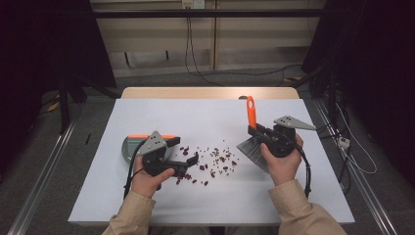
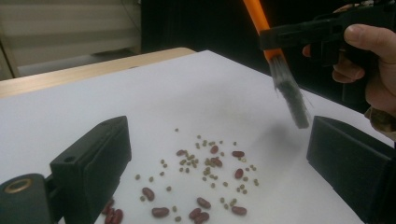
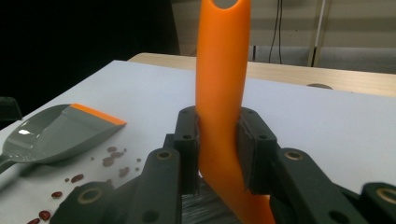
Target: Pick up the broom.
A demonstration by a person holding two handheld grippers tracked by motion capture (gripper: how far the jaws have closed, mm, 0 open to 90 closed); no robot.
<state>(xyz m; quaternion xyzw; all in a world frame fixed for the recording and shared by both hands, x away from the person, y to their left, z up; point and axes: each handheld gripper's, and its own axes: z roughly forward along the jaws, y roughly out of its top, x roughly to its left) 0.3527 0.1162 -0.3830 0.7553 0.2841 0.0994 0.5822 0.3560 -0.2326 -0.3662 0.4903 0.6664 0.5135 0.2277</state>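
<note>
Right gripper point(image 1: 258, 133) is clamped on the orange handle of a brush point(image 1: 251, 113); in the right gripper view we see both jaws pressed against the handle point(image 3: 223, 93), which stands nearly upright, bristles fanned down toward the table point(image 1: 210, 205). Whether the bristles touch the surface we cannot tell. Left gripper point(image 1: 188, 160) has its jaws spread and holds nothing; in the left gripper view they frame the spill.

Beans point(image 1: 215, 159), red kidney ones mixed with small green ones point(image 2: 210, 163), lie scattered mid-table, between the two grippers. From the brush they lie toward the person's left, just beside the bristle edge. The scatter runs roughly left-right. A grey dustpan point(image 1: 132, 144) with an orange lip sits on the table behind the left gripper, on the far side of the beans from the brush; its lip point(image 3: 95, 114) faces the spill.

We judge a sweep would go leftward, brush pushing beans toward the pan. The left gripper is nearer the pan, the right nearer nothing but the brush it holds. Bare tabletop all round, edges well apart from the beans; the left gripper itself sits in the sweep path.
</note>
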